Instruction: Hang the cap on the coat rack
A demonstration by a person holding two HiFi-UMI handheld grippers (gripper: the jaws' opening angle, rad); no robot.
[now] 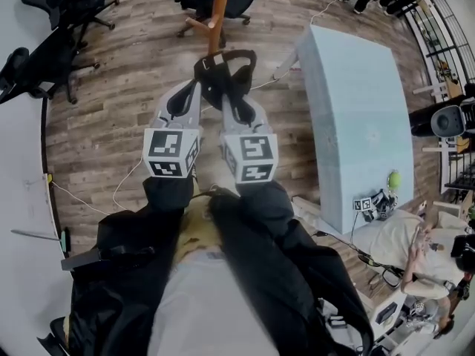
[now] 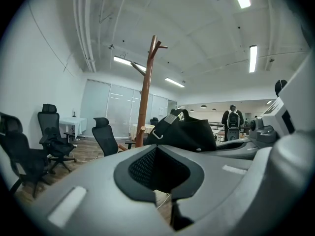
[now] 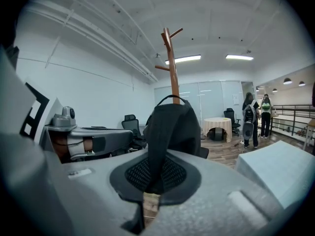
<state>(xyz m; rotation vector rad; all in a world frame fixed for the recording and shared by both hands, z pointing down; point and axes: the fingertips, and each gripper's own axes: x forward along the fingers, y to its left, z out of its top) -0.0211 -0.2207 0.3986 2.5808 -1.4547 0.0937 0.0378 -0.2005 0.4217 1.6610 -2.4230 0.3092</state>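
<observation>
At the bottom of the head view, two black sleeves [image 1: 252, 221] reach forward from the person's body. Just above them, at mid-frame, are the marker cubes [image 1: 172, 153] of both tools. The left gripper [image 1: 197, 87] and the right gripper [image 1: 228, 97] run side by side toward the upper middle of the frame, their tips close together.

The black cap [image 1: 223, 69] hangs between those tips, above the wooden floor [image 1: 111, 124]. The right gripper's jaws are pressed together on a fold of the cap's cloth, which rises straight up out of them in the right gripper view. The left gripper's jaws are also drawn together, at the cap's strap side, and the dark cloth meets their tip.

Just beyond the cap, at the top centre, stands the wooden coat rack [image 1: 217, 6], with no part of the cap on its pegs. A pale blue bench [image 1: 364, 117] fills the right side. Black office chairs [image 1: 52, 43] stand at the upper left. A seated person [image 1: 401, 243] is at the lower right.
</observation>
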